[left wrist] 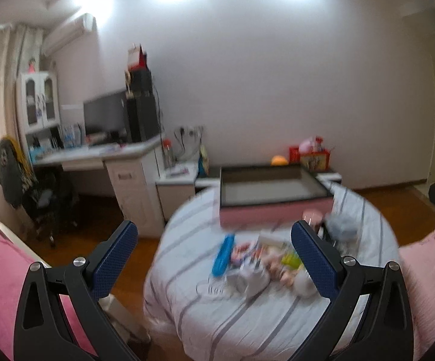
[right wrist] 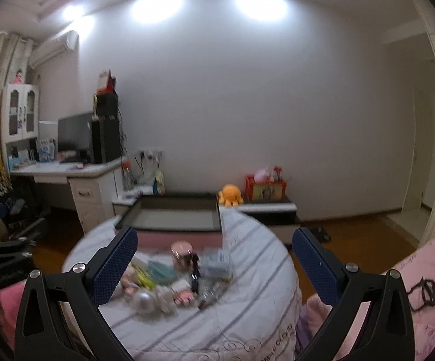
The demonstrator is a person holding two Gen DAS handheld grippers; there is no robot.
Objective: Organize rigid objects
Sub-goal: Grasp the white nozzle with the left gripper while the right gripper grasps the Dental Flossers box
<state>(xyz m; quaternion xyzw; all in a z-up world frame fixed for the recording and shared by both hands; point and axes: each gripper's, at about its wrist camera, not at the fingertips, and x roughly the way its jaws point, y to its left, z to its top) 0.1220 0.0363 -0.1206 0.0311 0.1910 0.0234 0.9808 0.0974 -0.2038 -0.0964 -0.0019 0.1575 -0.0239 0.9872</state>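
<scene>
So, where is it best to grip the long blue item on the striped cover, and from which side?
Judging by its shape, grip the long blue item across its narrow middle, coming from above with the left gripper. It lies flat at the pile's left edge, with bare striped cover on its left for one finger. Blur hides details.

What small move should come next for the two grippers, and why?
Probably lower the right gripper toward the pile of small items on the striped cloth. Both grippers hang above it with jaws open and empty, the left gripper too, and the pink box behind the pile looks empty.
</scene>
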